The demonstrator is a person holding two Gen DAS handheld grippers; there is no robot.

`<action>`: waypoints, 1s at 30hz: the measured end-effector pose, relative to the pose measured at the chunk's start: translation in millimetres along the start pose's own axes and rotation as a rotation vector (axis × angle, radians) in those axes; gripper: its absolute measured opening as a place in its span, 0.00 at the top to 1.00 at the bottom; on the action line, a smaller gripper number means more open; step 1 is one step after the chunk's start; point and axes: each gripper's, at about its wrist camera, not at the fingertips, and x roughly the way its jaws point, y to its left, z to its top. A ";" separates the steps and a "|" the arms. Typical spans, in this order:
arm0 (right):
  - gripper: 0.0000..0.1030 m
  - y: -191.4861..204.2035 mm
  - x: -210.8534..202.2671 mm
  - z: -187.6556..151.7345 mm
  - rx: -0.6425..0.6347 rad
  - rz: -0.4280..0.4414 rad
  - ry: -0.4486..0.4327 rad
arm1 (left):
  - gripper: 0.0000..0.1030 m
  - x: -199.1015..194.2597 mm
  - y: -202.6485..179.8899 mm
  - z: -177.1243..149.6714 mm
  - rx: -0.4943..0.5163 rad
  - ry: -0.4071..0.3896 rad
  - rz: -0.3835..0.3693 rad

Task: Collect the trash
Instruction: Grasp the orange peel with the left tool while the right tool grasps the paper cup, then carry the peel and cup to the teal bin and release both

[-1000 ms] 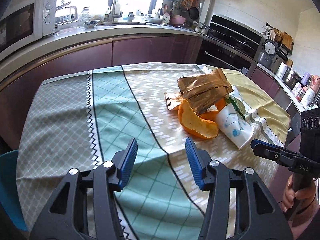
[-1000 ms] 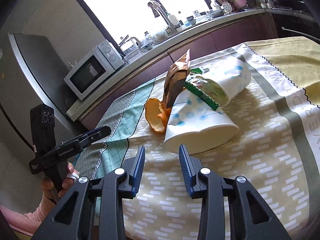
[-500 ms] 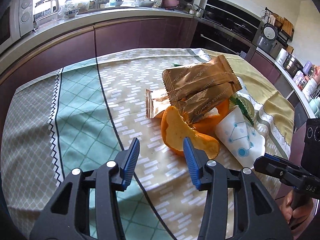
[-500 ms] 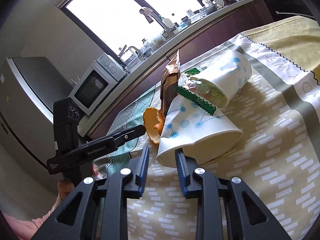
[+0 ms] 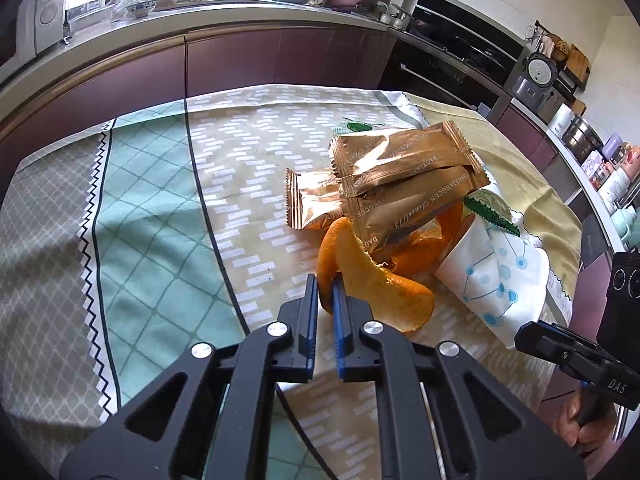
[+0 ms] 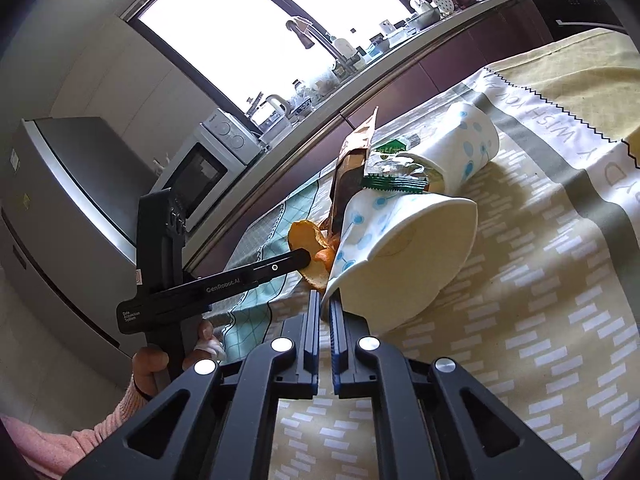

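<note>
left gripper closing on orange peel — gold wrappers behind

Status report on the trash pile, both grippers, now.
Left gripper closing on orange peel. Right gripper shut on rim of near paper cup. Gold wrappers lie on top of the peel; may drag along.

Both grippers are showing black frames, blue finger pads, silver screws. White "GenRobot.AI" lettering is showing on left handle. Person is wearing pink knit sleeve.
</note>
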 end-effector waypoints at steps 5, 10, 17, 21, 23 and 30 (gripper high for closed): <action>0.96 10.7 -5.2 -2.7 -0.032 0.016 0.003 | 0.94 -20.3 -0.8 -11.8 0.016 -0.031 0.018; 0.96 22.9 -7.2 -5.9 -0.061 0.038 0.012 | 0.94 -42.3 4.0 -23.5 0.000 -0.062 0.013; 0.96 42.9 3.2 -10.3 -0.112 0.071 0.044 | 0.95 -79.2 23.4 -41.0 -0.054 -0.110 0.012; 0.96 56.0 12.6 -13.1 -0.144 0.095 0.066 | 0.95 -100.6 38.4 -52.2 -0.085 -0.136 0.024; 0.96 61.7 17.2 -14.5 -0.156 0.108 0.078 | 0.95 -111.5 44.5 -59.2 -0.101 -0.150 0.033; 0.96 84.8 33.6 -21.0 -0.209 0.153 0.129 | 0.95 -145.7 68.9 -81.0 -0.147 -0.182 0.076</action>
